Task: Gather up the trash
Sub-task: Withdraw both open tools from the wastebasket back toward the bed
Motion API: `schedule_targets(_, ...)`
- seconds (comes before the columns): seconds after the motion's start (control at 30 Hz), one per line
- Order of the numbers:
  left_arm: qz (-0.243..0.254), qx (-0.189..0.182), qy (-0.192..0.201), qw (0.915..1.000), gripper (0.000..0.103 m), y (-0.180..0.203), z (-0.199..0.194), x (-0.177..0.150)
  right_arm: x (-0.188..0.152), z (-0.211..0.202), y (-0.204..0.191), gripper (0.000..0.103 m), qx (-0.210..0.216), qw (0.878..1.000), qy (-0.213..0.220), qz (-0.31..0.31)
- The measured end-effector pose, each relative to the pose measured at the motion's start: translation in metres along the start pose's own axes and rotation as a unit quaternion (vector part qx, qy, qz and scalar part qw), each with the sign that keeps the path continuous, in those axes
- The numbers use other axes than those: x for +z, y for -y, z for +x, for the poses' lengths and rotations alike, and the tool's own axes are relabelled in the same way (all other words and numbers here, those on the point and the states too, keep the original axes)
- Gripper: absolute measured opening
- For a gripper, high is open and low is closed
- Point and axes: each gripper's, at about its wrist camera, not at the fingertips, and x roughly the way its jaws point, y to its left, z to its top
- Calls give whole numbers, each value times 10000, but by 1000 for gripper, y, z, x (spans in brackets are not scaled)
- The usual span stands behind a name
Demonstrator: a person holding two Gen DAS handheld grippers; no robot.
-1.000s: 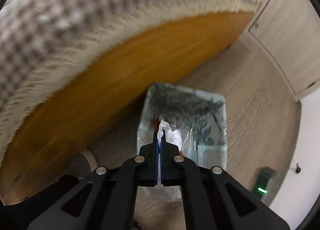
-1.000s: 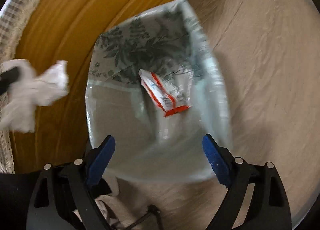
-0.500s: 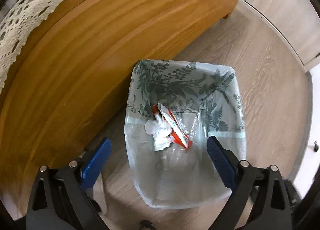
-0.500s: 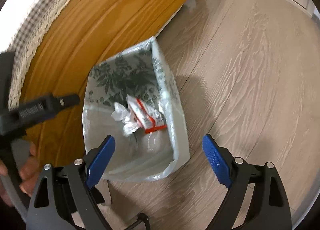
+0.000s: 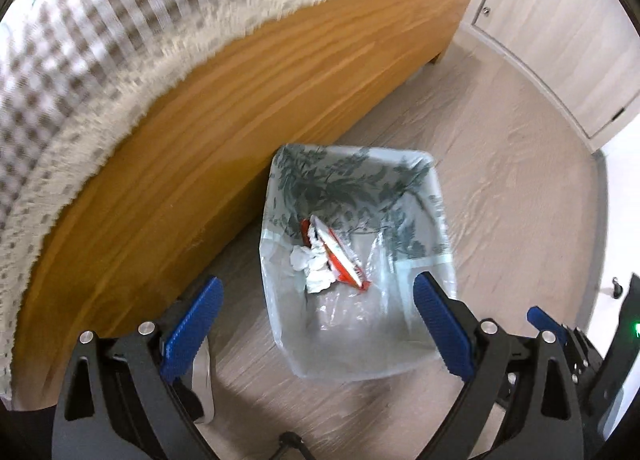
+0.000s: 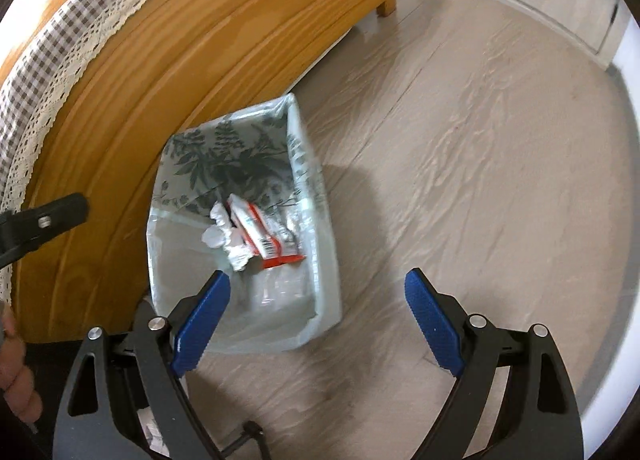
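Observation:
A small bin [image 5: 432, 356] lined with a leaf-print plastic bag stands on the floor against a wooden bed frame; it also shows in the right wrist view [image 6: 324, 300]. Inside lie a crumpled white tissue [image 5: 314, 266] [image 6: 226, 234] and a red-and-white wrapper [image 5: 340, 256] [image 6: 264, 236]. My left gripper [image 5: 316, 328] is open and empty above the bin's near side. My right gripper [image 6: 318, 324] is open and empty, above and to the right of the bin. Part of the left gripper's body [image 6: 40, 226] shows at the left edge of the right wrist view.
The wooden bed frame [image 5: 224, 108] with a checked, lace-edged cover [image 5: 80, 60] fills the left. Pale wood floor [image 6: 480, 140] lies to the right. Cabinet doors [image 5: 560, 20] stand at the far right. A white object [image 5: 202, 380] lies on the floor by the frame.
My left gripper opened and let go of the tissue, which now lies in the bin beside the wrapper. Both grippers have since drawn up and back from the bin.

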Motion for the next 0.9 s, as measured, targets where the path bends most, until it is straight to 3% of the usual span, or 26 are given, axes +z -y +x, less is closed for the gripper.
schedule_targets(0.2,-120,-33,305,9995,93,-13,-47,-15,13,-55,-20,85,-300,9976,385,-485)
schedule_targets(0.37,-650,-86,1039,9924,93,-39,-114,-23,29,-122,-46,85,-355,9911,954,-859)
schedule_targets(0.5,-779,-298,1824,9797,93,-59,-197,-28,38,-184,-79,85,-429,9791,1541,-1256)
schedule_targets(0.6,-518,-61,2419,9689,96,-72,-261,-33,41,-221,-107,85,-388,9698,1896,-1486)
schedule_targets(0.67,-305,134,2878,9571,96,-83,-298,-42,41,-245,-127,85,-276,9631,2118,-1640)
schedule_targets(0.77,-111,446,3422,9385,96,-104,-329,-62,39,-278,-158,85,-41,9525,2447,-1812)
schedule_targets(0.9,-274,766,3635,9280,96,-143,-340,-80,34,-305,-193,85,298,9404,2798,-1912)
